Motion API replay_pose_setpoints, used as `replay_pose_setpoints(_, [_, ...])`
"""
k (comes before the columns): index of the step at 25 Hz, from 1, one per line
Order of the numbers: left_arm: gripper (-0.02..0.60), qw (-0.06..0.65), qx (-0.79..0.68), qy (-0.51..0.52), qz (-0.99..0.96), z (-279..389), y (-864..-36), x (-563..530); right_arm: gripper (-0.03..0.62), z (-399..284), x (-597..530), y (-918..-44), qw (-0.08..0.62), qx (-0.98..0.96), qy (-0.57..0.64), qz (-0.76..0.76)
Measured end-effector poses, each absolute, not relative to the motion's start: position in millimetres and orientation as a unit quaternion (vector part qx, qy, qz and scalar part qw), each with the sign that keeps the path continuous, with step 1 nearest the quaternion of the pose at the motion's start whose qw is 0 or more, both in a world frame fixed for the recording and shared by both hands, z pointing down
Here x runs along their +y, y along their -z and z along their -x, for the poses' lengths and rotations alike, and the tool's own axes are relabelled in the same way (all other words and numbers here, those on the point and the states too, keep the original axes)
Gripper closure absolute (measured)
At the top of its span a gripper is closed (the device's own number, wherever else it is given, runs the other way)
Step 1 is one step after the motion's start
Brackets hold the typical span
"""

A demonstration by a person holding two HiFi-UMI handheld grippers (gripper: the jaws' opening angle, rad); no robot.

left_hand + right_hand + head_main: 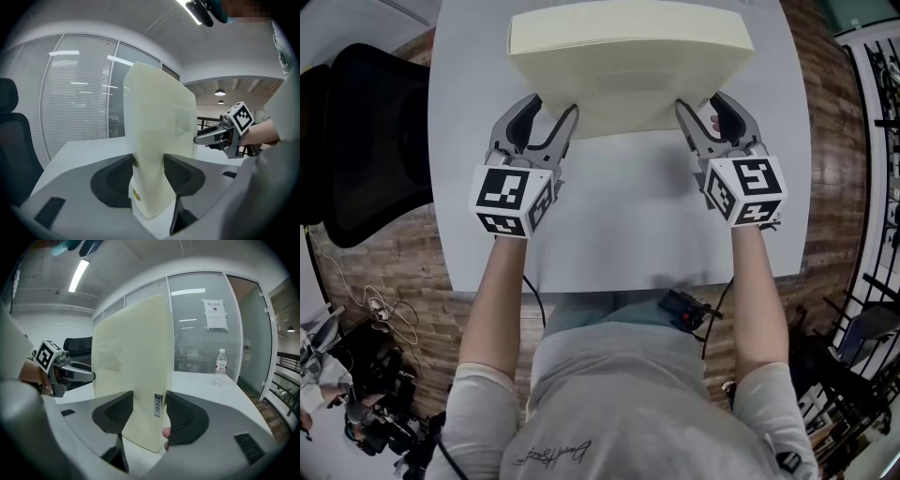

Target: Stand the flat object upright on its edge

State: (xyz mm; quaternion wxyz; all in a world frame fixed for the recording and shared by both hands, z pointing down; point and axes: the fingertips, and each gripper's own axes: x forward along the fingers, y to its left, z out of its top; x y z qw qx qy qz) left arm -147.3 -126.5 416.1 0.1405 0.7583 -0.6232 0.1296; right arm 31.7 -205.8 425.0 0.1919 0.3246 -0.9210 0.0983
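You wear a pale grey short-sleeved T-shirt (619,384) with dark script (551,457) across the chest. Your left gripper (551,108) and right gripper (700,103) are grey with black ribbed pads (117,176). Each carries a white cube (511,199) of black square markers, and a thin black cable (531,292) runs beside each forearm.

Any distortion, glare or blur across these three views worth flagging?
Head view: wide-angle bowing bends the edges of the white table; light is even, the cream slab casts a soft shadow, nothing blurred. Left gripper view: fisheye with dark corners, ceiling strip light blown out, mosaic patch top right. Right gripper view: same dark corners, slab and water bottle sharp, mild glare on the glass wall.
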Motion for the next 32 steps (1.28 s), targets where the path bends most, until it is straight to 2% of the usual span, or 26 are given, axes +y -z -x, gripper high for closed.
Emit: replay_pose_setpoints(32, [0.357,0.130,-0.610,-0.180,-0.760,125.0,-425.2,-102.8,0.353,-52.2,-187.0,-434.5,0.209,-0.922,-0.104,-0.309])
